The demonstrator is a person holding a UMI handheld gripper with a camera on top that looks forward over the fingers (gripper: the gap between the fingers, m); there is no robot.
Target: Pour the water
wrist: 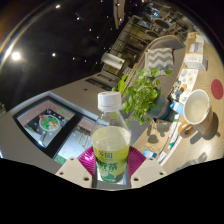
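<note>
A clear plastic bottle (111, 145) with a white cap and a yellow-green label stands upright between my fingers, held off the table. My gripper (111, 160) is shut on the bottle, and the magenta pads (90, 157) press its label on both sides. Beyond the bottle to the right, a white cup (196, 106) stands on the table (185, 135). The bottle's base is hidden behind the gripper body.
A leafy green plant (143, 95) stands just beyond the bottle. A framed picture board (47, 123) lies to the left. A pink round object (218, 89) and small items sit on the table at far right. A sofa with a patterned cushion (160, 58) is behind.
</note>
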